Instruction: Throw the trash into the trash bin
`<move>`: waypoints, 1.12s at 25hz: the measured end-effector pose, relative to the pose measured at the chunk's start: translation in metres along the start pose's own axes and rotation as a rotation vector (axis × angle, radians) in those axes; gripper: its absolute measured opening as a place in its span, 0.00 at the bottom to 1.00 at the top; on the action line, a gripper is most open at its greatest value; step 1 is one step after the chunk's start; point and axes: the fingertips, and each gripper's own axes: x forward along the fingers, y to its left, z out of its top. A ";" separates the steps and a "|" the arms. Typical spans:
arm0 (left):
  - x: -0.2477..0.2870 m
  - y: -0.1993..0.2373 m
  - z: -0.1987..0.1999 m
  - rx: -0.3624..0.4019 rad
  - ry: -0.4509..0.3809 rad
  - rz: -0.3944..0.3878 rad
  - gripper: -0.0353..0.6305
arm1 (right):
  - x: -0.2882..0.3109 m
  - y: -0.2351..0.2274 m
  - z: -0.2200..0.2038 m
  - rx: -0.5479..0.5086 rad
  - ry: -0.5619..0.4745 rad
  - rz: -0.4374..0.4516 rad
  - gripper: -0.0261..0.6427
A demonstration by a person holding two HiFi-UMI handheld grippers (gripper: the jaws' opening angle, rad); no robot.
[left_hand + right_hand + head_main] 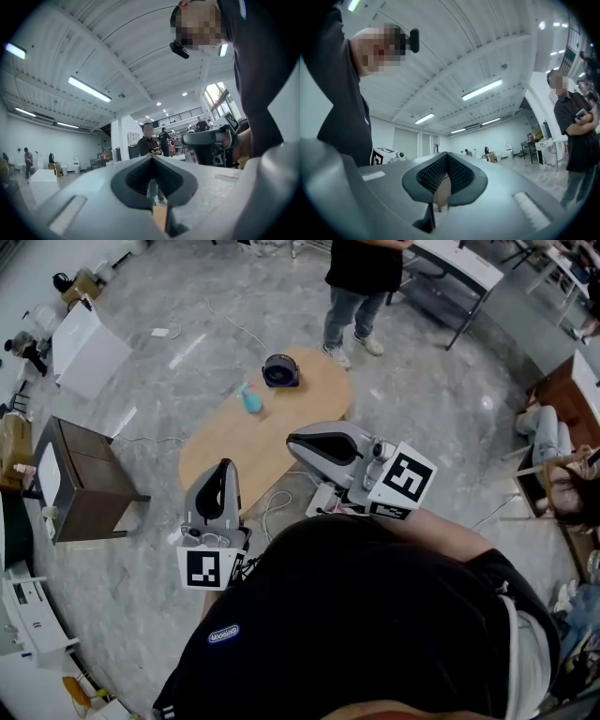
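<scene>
Hovering near the chest, left gripper (224, 468) and right gripper (293, 441) are both pinched shut, empty; teal trash (250, 401) lies on the table (302, 409) near the bin (280, 370). Reaching closed could knock it away.

Two claws (225, 468) (293, 442) — one table (234, 439), one bin (280, 370)
</scene>
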 end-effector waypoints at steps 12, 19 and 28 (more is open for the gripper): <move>-0.041 0.062 -0.033 -0.055 0.185 -0.049 0.05 | 0.077 0.019 -0.001 0.006 0.005 0.034 0.08; -0.036 0.046 -0.035 -0.079 0.178 -0.115 0.05 | 0.066 0.030 -0.011 -0.017 0.063 0.020 0.08; -0.042 0.028 -0.042 -0.121 0.173 -0.133 0.05 | 0.050 0.032 -0.018 -0.036 0.085 -0.035 0.08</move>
